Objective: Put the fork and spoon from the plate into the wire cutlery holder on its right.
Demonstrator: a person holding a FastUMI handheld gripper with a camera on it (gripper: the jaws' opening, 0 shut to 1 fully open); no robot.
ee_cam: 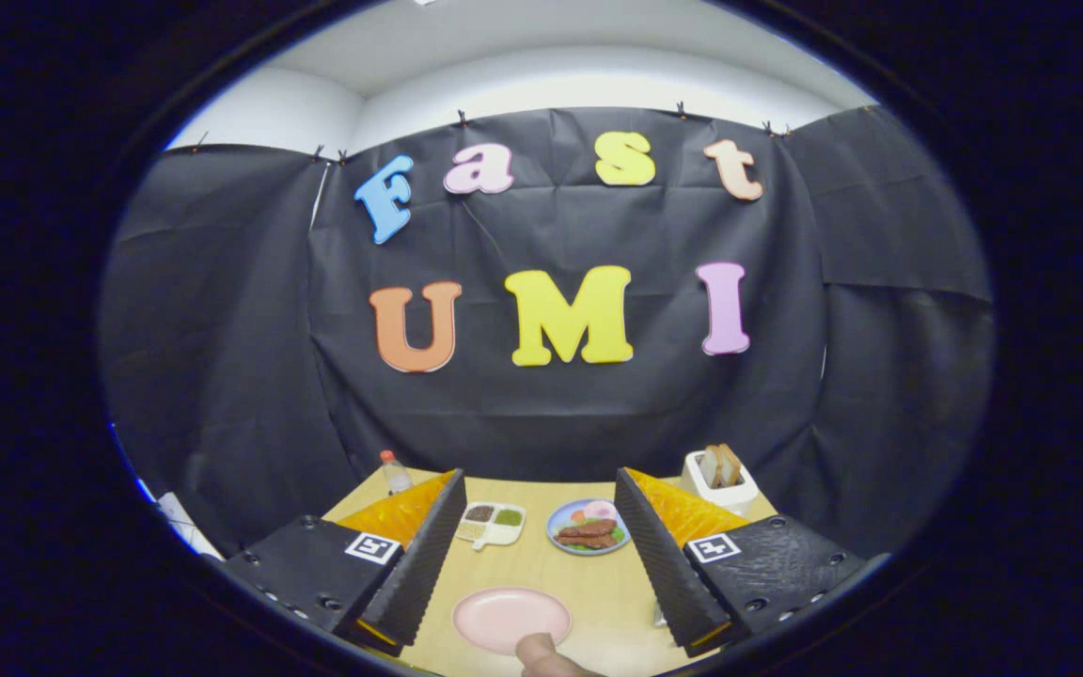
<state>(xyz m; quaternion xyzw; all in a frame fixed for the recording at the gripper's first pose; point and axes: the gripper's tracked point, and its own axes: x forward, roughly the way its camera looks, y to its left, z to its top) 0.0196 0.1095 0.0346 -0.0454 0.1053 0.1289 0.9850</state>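
A fingertip (541, 653) shows nearest, touching the pink plate (511, 618) lying between the spread, empty fingers of the hand-held gripper (541, 574). Beyond on the surface (588, 583) sit a food plate (588, 527), a divided dish (493, 523), a bottle (395, 472) and a toaster (718, 480).

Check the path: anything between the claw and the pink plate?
Only a person's fingertip at the near rim of the pink plate. The plate lies between the fingers of the open claw, with bare table around it.
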